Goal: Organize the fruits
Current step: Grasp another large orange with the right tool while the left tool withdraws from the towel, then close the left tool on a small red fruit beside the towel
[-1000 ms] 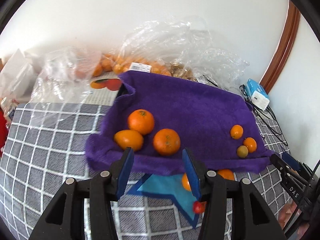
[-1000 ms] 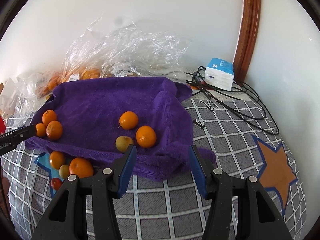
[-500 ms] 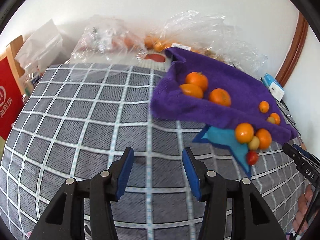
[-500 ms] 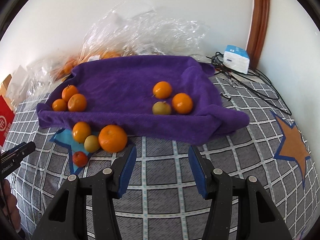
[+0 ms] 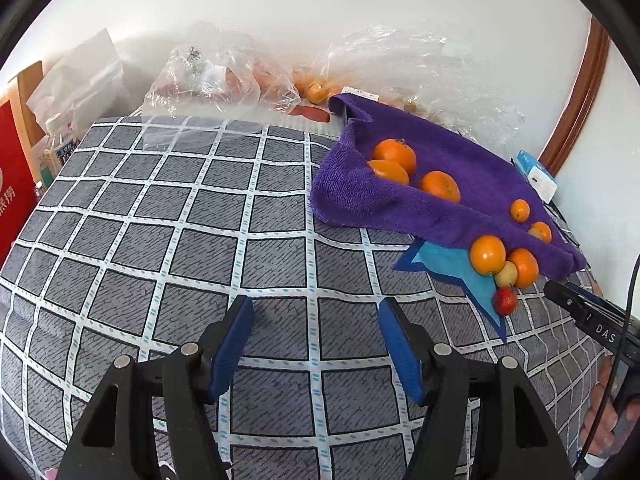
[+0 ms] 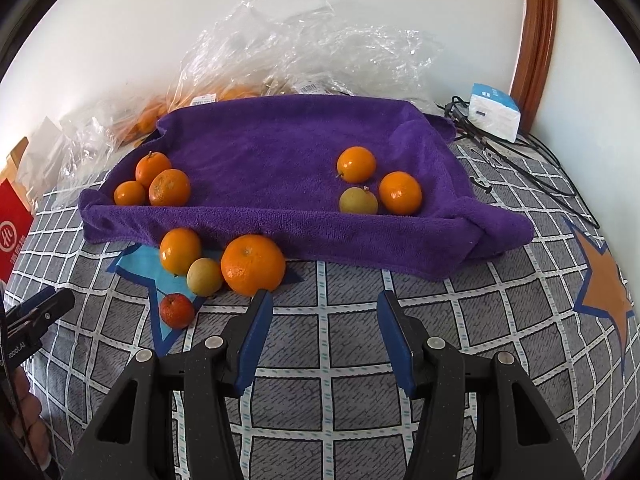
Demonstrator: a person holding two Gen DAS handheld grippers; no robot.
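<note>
1. Right wrist view: right gripper [image 6: 324,308] hangs over the checked cover [image 6: 352,404], jaws apart, nothing between them. The big orange [image 6: 253,264] sits just beyond its left pad.
2. Four loose fruits lie off the purple towel [image 6: 280,148], on the blue star patch [image 6: 148,268]: big orange, smaller orange [image 6: 180,251], yellow-green fruit [image 6: 204,276], small red fruit [image 6: 177,310].
3. Left gripper [image 5: 316,320] has just been opening its jaws; nothing lies between them, and bare cover is below.
4. Judgement: the loose cluster goes onto the towel next. Take the big orange first, centred between the pads, squeezing gently.
5. Risk: the neighbours touch it, so a nudge may roll them.
</note>
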